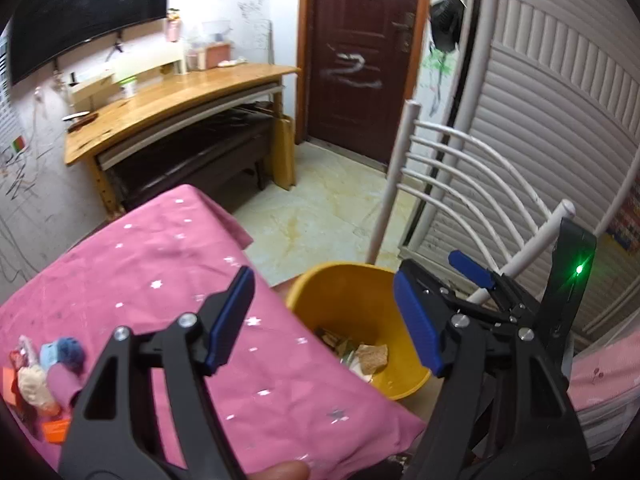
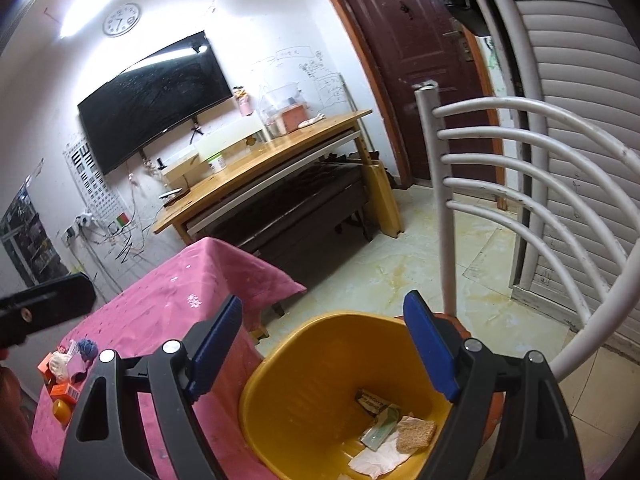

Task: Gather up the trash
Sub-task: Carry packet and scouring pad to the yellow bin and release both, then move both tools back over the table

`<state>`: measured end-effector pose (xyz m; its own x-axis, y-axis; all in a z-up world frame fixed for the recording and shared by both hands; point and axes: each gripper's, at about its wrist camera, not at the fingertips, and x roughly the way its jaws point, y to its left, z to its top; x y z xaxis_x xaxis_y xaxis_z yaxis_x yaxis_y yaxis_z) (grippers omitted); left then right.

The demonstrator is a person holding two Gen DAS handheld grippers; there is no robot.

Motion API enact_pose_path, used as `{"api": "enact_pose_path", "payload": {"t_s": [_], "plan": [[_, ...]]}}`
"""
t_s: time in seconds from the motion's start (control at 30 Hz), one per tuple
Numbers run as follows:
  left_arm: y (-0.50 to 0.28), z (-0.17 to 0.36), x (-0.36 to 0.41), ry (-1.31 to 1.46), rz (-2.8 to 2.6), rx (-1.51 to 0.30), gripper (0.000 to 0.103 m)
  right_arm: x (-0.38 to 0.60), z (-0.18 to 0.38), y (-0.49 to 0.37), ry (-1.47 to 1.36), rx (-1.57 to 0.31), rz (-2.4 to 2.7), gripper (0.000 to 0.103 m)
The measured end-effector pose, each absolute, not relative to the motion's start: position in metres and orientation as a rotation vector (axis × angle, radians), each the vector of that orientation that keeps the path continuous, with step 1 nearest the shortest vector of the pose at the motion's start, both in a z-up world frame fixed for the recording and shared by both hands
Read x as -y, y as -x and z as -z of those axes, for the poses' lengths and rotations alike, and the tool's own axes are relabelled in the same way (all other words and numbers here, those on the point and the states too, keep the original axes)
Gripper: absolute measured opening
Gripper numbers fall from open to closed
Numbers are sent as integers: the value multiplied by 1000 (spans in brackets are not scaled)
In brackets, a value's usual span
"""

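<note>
My left tongs [image 1: 324, 320] gape wide, blue pads bare, nothing between them. They hang over the edge of the pink star-print cloth on the counter [image 1: 160, 264] and the round yellow plastic bin [image 1: 320, 296]. My right tongs [image 2: 326, 344] are wide open too, empty, poised right above the same bin [image 2: 280, 392]; in the left view they show just beyond my left set.

Trash sits in the bin bottom: a tan crumbly slab [image 2: 416, 434], white crumpled paper [image 2: 378, 460], a pale green wrapper [image 2: 380, 428], a dark packet [image 2: 370, 400].

More clutter sits at the counter's near-left edge: a blue yarn ball [image 1: 70, 350], a cream lump [image 1: 34, 386], orange packets [image 2: 64, 390].

The bin stands on the floor, tight against the cloth's hanging edge. White metal chair frame [image 2: 500, 184] just beyond and right of the bin. Open tiled floor [image 1: 320, 208] ahead toward the brown door [image 1: 360, 40].
</note>
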<state>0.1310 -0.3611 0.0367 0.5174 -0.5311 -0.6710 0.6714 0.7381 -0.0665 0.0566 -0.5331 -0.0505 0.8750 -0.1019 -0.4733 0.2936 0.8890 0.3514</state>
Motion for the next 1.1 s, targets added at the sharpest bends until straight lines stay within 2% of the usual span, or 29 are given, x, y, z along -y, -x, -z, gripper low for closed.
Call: {"api": "enact_pose_path", "payload": {"t_s": [0.53,0.63,1.1], "plan": [[-158,-61,206,-72,450,-668,69,404,14,-112,-255,-503,-12,77],[-159,-60,179,-65,396,-665,72,385,9,-120,-231,-511,-49,77],[-166,-20,31,-9,110,-735,74,290,5,-152,-129,-574,-235,77]]}}
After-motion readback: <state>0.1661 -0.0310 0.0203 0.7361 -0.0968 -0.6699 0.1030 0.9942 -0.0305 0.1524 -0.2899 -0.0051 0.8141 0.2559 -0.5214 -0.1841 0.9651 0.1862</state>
